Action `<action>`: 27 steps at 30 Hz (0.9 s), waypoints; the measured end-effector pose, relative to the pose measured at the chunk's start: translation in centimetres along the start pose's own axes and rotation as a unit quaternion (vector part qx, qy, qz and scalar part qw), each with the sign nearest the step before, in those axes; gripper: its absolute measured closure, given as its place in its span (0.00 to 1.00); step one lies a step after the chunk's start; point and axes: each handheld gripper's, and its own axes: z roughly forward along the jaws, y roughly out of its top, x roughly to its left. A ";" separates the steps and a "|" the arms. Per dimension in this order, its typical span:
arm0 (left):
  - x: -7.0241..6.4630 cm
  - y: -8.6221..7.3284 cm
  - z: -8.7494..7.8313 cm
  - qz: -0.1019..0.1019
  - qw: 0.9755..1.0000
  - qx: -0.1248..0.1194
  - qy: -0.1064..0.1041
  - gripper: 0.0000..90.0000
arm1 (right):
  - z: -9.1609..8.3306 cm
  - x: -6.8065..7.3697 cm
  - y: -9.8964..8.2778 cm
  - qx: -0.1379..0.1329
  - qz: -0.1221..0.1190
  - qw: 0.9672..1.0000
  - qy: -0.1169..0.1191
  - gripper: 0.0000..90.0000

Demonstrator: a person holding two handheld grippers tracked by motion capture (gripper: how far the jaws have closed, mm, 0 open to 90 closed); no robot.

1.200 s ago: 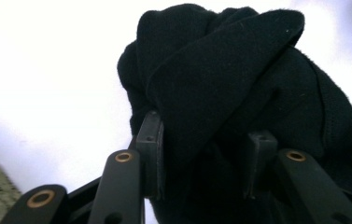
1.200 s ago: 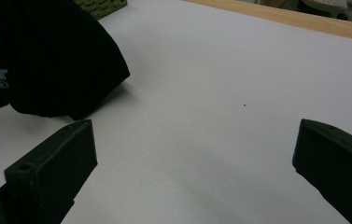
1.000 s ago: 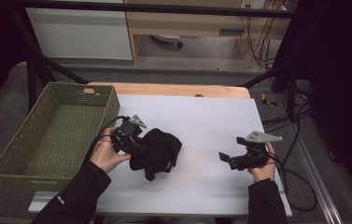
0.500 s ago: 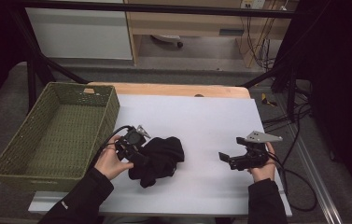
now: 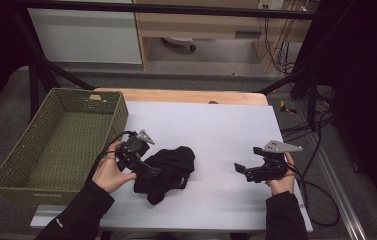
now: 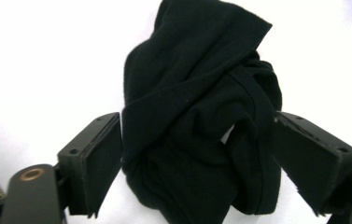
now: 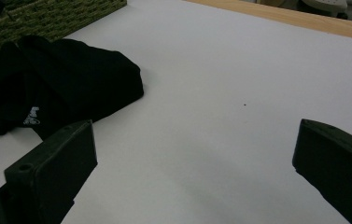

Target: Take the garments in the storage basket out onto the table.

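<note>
Cloth: we see a soft, light, crumpled black fleece cloth (image 6: 197,116); we should pinch a thick fold.
Left gripper (image 6: 197,168): jaws just opened wide, cloth loose between them.
Right gripper (image 7: 197,172): wide, holding nothing.

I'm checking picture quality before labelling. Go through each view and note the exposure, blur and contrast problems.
High view: dim, soft, room edges nearly black; black cloth loses its folds against the white table sheet. Left gripper view: sheet blown out to plain white, cloth folds readable, fingers sharp. Right gripper view: evenly lit, soft shadow under the fingers, basket blurred far off.
</note>
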 end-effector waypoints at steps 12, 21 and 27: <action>0.7 -1.3 -2.8 -0.008 0.999 -0.042 0.024 0.02 | 0.0 0.0 0.0 0.001 0.002 1.000 0.001 0.00; 1.6 -2.8 -4.2 -0.024 0.997 -0.065 0.028 0.00 | 0.0 0.0 0.0 -0.001 0.000 1.000 0.001 0.00; 2.4 -4.0 -5.0 -0.038 0.995 -0.082 0.035 0.00 | -0.1 0.0 0.0 -0.001 0.001 1.000 0.000 0.00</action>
